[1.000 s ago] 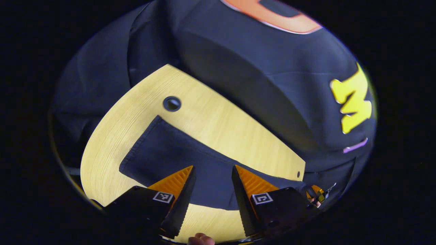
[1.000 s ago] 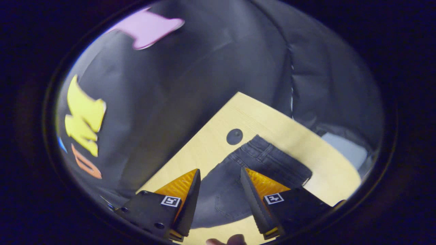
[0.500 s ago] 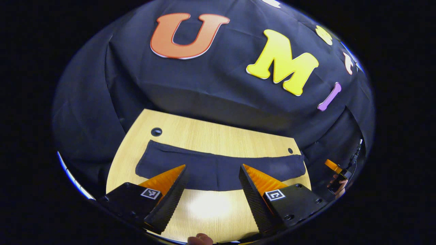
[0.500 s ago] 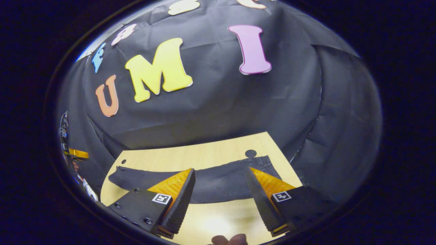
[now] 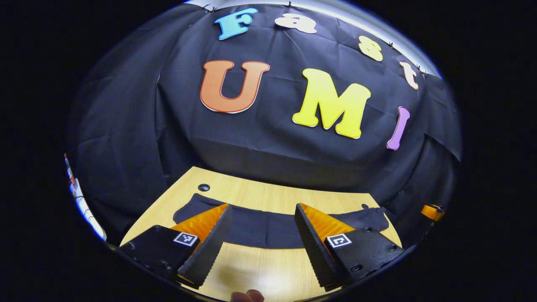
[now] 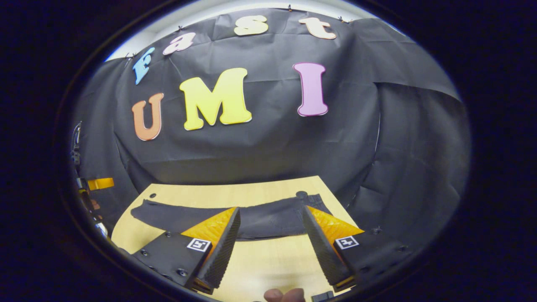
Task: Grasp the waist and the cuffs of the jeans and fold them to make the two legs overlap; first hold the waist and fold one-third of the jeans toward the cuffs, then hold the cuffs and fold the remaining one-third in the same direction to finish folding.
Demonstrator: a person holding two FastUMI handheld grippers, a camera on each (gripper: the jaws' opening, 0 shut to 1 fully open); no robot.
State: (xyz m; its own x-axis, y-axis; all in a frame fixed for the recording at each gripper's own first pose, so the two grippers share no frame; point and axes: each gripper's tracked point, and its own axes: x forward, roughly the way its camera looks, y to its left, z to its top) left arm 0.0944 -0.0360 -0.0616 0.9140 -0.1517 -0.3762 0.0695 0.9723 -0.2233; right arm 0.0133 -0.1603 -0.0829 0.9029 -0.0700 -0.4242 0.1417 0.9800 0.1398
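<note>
Pale wooden table [image 5: 268,197], black cloth wall [image 5: 126,126]

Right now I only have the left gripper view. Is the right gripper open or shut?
Observer: Open. In the right gripper view the right gripper has its fingers spread, with nothing clamped between them.
Operator: Which end of the jeans is it facing?
Observer: The wider end of the jeans, which lies beside the round hole in the table.
Operator: Is it on the cloth yet?
Observer: The jeans' near edge runs between the fingertips, with bare table closer in. I cannot tell whether they touch the cloth.
</note>
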